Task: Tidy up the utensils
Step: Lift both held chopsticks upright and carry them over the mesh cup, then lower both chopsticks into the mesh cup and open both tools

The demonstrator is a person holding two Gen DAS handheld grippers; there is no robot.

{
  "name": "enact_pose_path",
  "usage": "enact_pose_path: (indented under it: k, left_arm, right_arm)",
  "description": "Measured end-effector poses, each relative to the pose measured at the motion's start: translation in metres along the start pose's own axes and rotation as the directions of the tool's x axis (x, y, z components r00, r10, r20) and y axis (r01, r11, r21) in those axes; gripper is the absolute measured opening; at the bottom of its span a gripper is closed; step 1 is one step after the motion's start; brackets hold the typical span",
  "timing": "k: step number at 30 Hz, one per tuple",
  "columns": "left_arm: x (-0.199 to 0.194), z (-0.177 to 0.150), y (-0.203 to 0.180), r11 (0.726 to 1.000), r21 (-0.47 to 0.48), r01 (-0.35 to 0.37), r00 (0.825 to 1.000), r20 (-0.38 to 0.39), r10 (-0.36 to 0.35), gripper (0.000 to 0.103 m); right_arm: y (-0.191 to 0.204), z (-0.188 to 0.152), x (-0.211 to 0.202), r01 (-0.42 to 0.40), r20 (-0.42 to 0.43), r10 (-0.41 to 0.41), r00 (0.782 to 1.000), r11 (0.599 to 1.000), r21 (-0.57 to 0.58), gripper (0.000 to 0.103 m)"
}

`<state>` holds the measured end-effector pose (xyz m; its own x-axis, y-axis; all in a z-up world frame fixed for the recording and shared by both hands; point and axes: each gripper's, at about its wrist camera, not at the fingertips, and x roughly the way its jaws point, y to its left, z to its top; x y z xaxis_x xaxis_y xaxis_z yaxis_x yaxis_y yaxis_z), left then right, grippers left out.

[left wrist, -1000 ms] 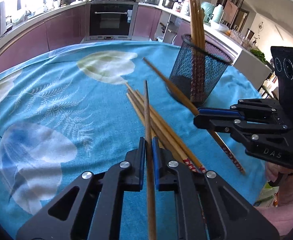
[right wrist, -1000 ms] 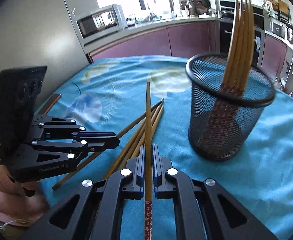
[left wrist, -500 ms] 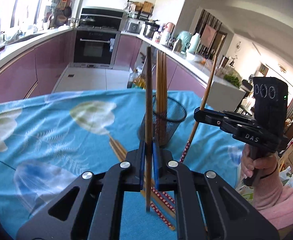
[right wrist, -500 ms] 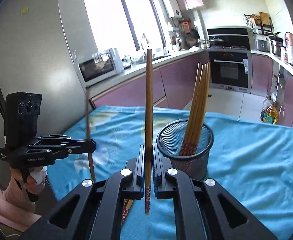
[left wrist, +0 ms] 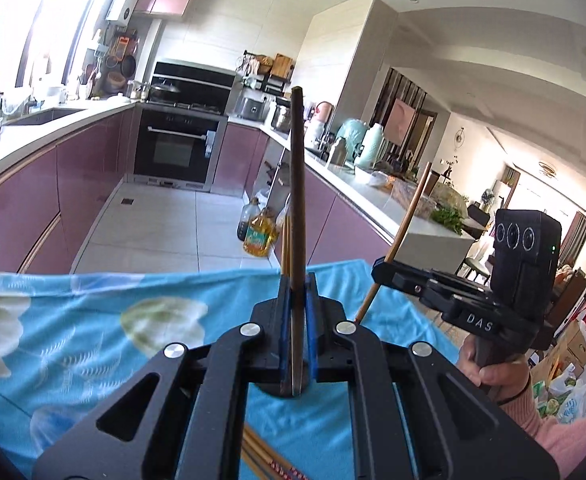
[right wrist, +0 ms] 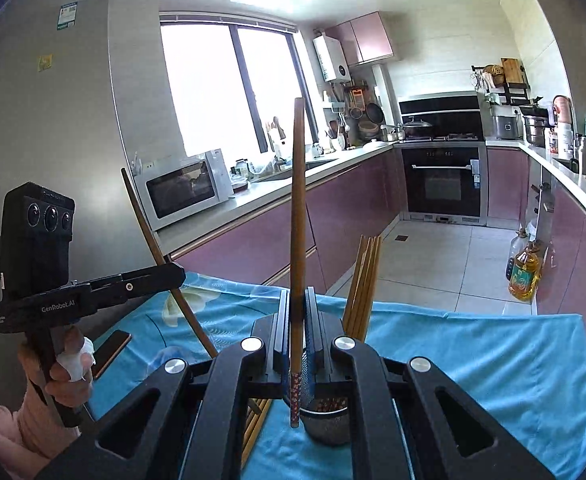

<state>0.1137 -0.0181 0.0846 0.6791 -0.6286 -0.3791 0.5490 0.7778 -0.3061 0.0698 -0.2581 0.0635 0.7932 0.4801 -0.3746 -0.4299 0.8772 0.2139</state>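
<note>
Both grippers now ride higher, left gripper and right gripper each clamped on one chopstick. Mesh holder sits mostly hidden behind the right jaws

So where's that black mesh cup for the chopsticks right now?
In the right wrist view the black wire-mesh cup stands low on the blue tablecloth, mostly hidden behind the right claw.

The tabletop is covered by a blue cloth printed with pale flowers. Loose chopsticks are seen lying on it beside a mesh holder standing with more chopsticks. A dark flat object lies near one edge.
</note>
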Motion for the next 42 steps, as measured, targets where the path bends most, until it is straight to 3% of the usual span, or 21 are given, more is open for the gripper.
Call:
enact_pose_path:
  k: [6, 11, 17, 23, 30, 35, 39, 42]
  left_arm:
    - [0.012, 0.022, -0.008, 1.000, -0.007, 0.024, 0.999, 0.033, -0.024, 0.008]
    - [0.034, 0.022, -0.012, 1.000, 0.012, -0.027, 1.000, 0.005, 0.027, 0.007]
    - [0.068, 0.005, -0.008, 0.996, 0.062, -0.070, 0.990, -0.118, 0.077, 0.007]
    - [0.092, -0.010, -0.002, 0.991, 0.103, -0.082, 0.975, -0.197, 0.101, 0.008]
    - [0.117, -0.013, 0.004, 0.991, 0.109, -0.076, 0.961, -0.258, 0.102, 0.008]
    - [0.127, -0.008, 0.004, 0.992, 0.093, -0.085, 0.965, -0.239, 0.105, 0.012]
    - [0.121, -0.004, 0.004, 0.994, 0.068, -0.086, 0.977, -0.192, 0.098, 0.026]
    - [0.114, -0.003, 0.005, 0.993, 0.075, -0.096, 0.981, -0.163, 0.108, 0.028]
  right_arm:
    - [-0.006, 0.010, 0.008, 0.044, 0.036, -0.044, 0.998, 0.999, 0.000, 0.006]
    - [-0.015, 0.006, 0.018, 0.051, 0.034, -0.052, 0.998, 0.998, 0.038, 0.006]
    - [-0.017, -0.012, 0.040, 0.043, -0.070, -0.040, 0.997, 0.998, 0.044, 0.006]
    - [-0.020, -0.031, 0.064, 0.049, -0.204, -0.040, 0.978, 0.998, 0.042, 0.006]
    - [-0.033, -0.033, 0.074, 0.076, -0.244, -0.054, 0.968, 0.994, 0.083, 0.008]
    - [-0.037, -0.034, 0.076, 0.096, -0.238, -0.071, 0.969, 0.990, 0.099, 0.011]
    - [-0.039, -0.034, 0.069, 0.102, -0.218, -0.078, 0.973, 0.990, 0.102, 0.014]
    - [-0.035, -0.035, 0.062, 0.100, -0.196, -0.079, 0.977, 0.990, 0.098, 0.020]
